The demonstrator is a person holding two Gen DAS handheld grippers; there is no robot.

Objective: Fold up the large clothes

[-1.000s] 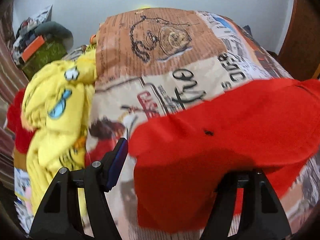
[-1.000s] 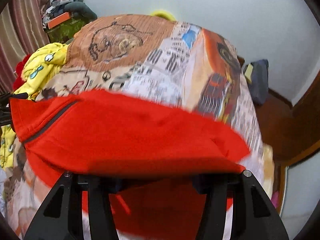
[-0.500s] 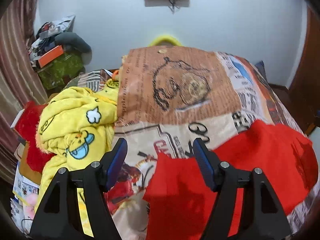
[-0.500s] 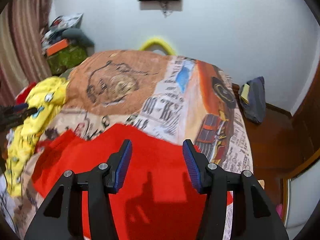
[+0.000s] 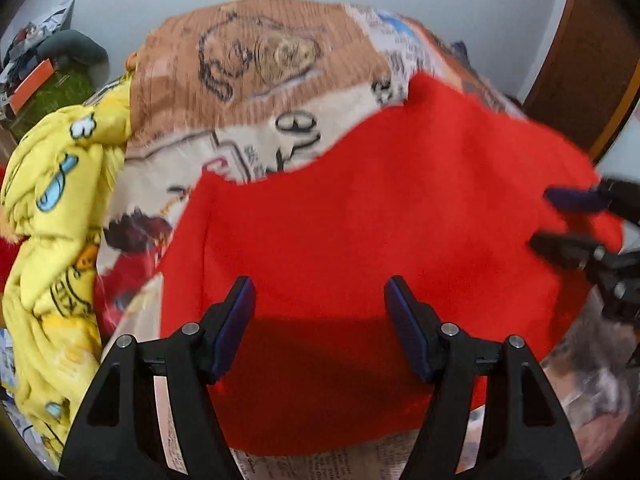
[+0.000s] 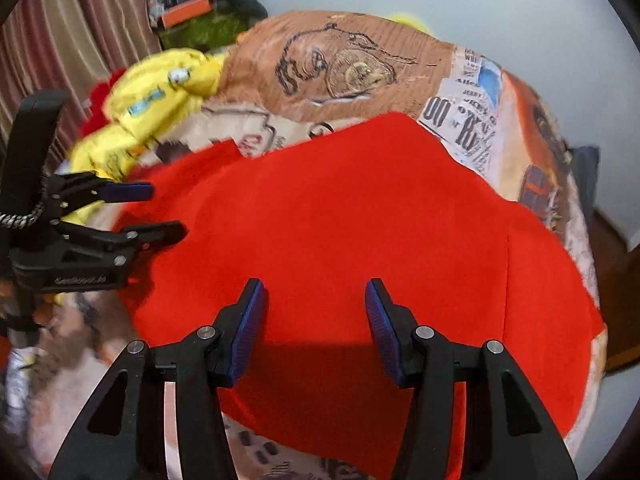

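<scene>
I had the red garment (image 5: 380,216) lying spread on the bed, over the printed bedspread (image 5: 256,92), with its near edge close below both cameras. In the left wrist view it covered the middle and right of the bed; in the right wrist view the same red cloth (image 6: 360,232) filled the centre, with a seam line running down its right part.

My left gripper (image 5: 320,308) hung over the near part of the garment with its fingers spread wide and nothing between the blue pads (image 5: 234,326). A dark shadow fell on the cloth just below the tips. Whether the tips touched the fabric, I could not tell. From the right wrist camera I saw that same left gripper (image 6: 160,212) from the side at the garment's left edge, its two fingers parted.

My right gripper (image 6: 316,312) was likewise over the near part of the red cloth, fingers apart, the ribbed blue pads (image 6: 248,332) gripping nothing. In the left wrist view it showed at the far right (image 5: 560,220), blurred, with its fingers parted at the garment's right edge.

A crumpled yellow cartoon-print blanket (image 5: 56,208) lay heaped along the left side of the bed, beside the red garment but apart from it. Behind it, near the wall, stood a cluttered pile with an orange box (image 6: 186,12).
</scene>
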